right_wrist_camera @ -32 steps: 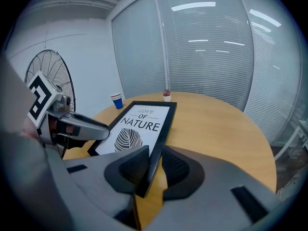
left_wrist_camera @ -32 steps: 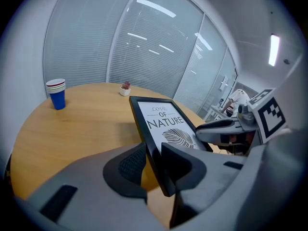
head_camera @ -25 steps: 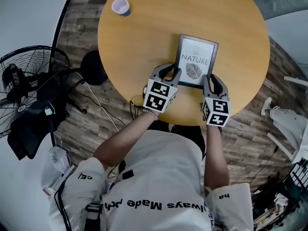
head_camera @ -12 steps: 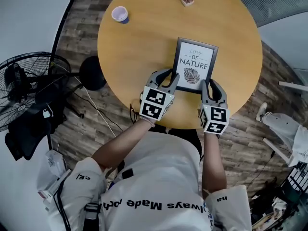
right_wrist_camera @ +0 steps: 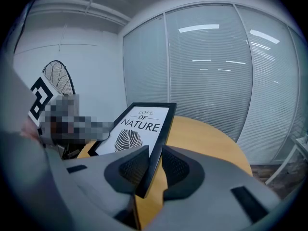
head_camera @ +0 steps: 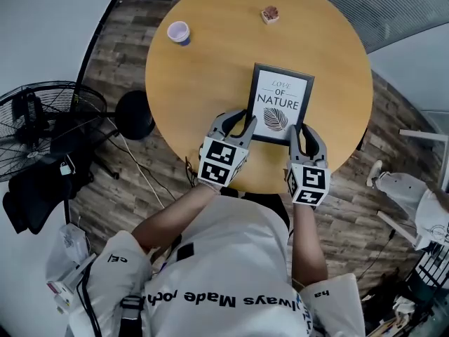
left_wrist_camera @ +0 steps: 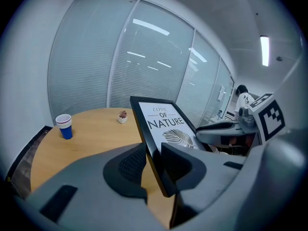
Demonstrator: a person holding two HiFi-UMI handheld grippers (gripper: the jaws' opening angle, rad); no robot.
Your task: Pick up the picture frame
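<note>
Office, blinded glass partitions (left_wrist_camera: 120,57), round table (head_camera: 210,69)

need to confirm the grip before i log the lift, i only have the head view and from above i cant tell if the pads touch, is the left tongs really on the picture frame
Observer: Yes. The left gripper view shows the left tongs with one pad on each face of the picture frame, clamped across its side edge. They have just closed slightly further on it.
Operator: ok and the right one
Observer: The right gripper view shows the right tongs pinching the opposite side edge near the bottom corner, one pad on the printed front and one on the back.
</note>
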